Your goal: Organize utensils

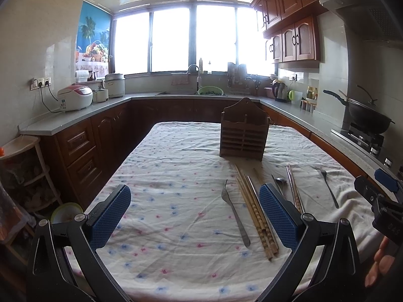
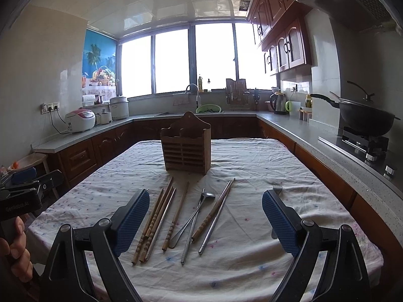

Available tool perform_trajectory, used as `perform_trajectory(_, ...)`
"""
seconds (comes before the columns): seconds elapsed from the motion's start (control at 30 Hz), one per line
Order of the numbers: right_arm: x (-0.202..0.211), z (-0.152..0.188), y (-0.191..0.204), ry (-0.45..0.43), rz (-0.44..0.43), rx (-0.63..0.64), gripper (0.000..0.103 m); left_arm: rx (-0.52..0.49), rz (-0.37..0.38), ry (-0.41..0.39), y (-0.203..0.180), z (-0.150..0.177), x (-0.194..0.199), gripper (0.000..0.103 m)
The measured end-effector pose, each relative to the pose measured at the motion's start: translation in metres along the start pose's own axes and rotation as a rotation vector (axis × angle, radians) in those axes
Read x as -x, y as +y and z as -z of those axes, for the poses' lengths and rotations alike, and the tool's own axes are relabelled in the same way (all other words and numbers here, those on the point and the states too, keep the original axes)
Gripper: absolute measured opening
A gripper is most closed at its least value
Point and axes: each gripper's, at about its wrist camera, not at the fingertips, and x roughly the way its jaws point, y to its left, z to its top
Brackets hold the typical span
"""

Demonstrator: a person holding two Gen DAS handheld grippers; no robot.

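Observation:
A slatted wooden utensil holder (image 1: 243, 132) (image 2: 186, 146) stands upright on the cloth-covered table (image 1: 163, 176). In front of it lie loose utensils. The left wrist view shows a metal fork (image 1: 235, 214), bamboo chopsticks (image 1: 254, 211), a spoon (image 1: 280, 181), a chopstick pair (image 1: 293, 191) and a second fork (image 1: 327, 186). My left gripper (image 1: 195, 217) is open and empty, with the first fork and the bamboo chopsticks between its fingers' span. My right gripper (image 2: 205, 221) is open and empty above bamboo chopsticks (image 2: 153, 221), a spoon (image 2: 194, 216) and mixed chopsticks (image 2: 214, 214).
Dark wood counters run around the table on the left, back and right. Rice cookers (image 1: 74, 98) sit on the left counter, and a wok (image 2: 365, 120) on the stove at right. A sink (image 1: 196, 91) is under the window. A hand (image 2: 15, 246) holds the left gripper's handle.

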Motion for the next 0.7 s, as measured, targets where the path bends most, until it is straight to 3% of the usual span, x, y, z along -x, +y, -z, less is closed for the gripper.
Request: perform_trajectory(0.7,0.0001,-0.0002,-0.0011,-0.008,-0.005,0.000,0.093,-0.009,0.001,-0.007,-0.0036,-0.0015,0.0007,0.103)
